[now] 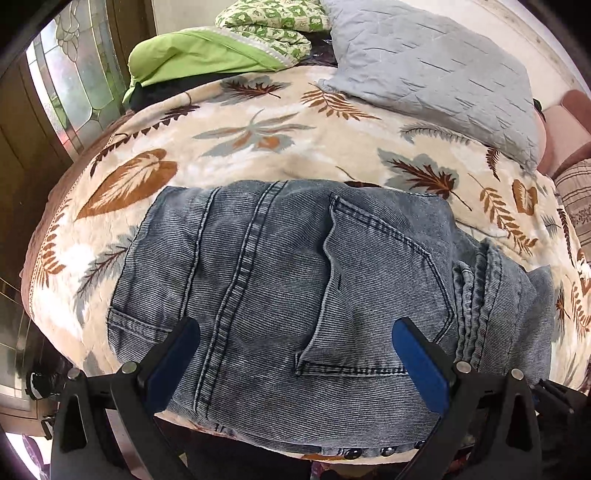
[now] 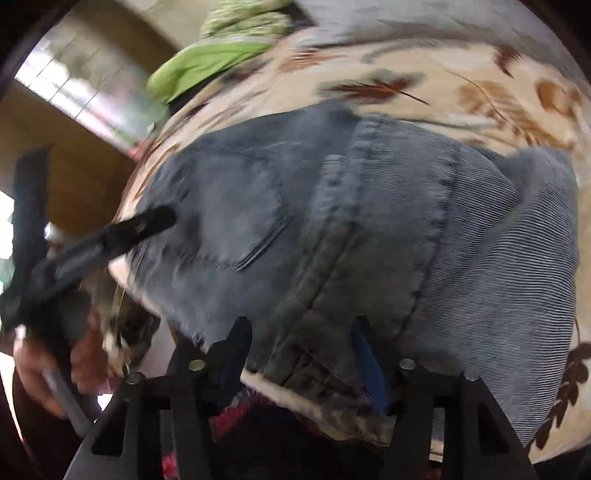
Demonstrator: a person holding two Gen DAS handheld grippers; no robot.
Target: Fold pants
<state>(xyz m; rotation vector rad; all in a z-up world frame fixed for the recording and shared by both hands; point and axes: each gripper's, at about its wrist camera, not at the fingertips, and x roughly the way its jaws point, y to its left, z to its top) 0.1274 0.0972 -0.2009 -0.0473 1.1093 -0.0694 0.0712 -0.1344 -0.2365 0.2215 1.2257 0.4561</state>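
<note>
Grey-blue jeans [image 1: 295,258] lie folded on a cream blanket with a leaf print [image 1: 258,140], back pocket up and a bunched seam at their right side. My left gripper [image 1: 297,325] hovers over their near edge, open, blue pads [image 1: 417,358] wide apart and holding nothing. The right wrist view is blurred. There my right gripper [image 2: 299,332] is open just above the near edge of the jeans [image 2: 369,221], with a dark folded seam running beneath the gap. At the left of that view a hand [image 2: 37,362] holds the left gripper, whose black fingers [image 2: 147,223] reach over the jeans' left edge.
A grey quilted pillow [image 1: 436,74] lies at the back right of the bed. Green bedding [image 1: 207,55] and a green-and-white patterned cloth [image 1: 273,22] are at the back. A wooden door with patterned glass [image 1: 66,74] stands to the left, past the bed's edge.
</note>
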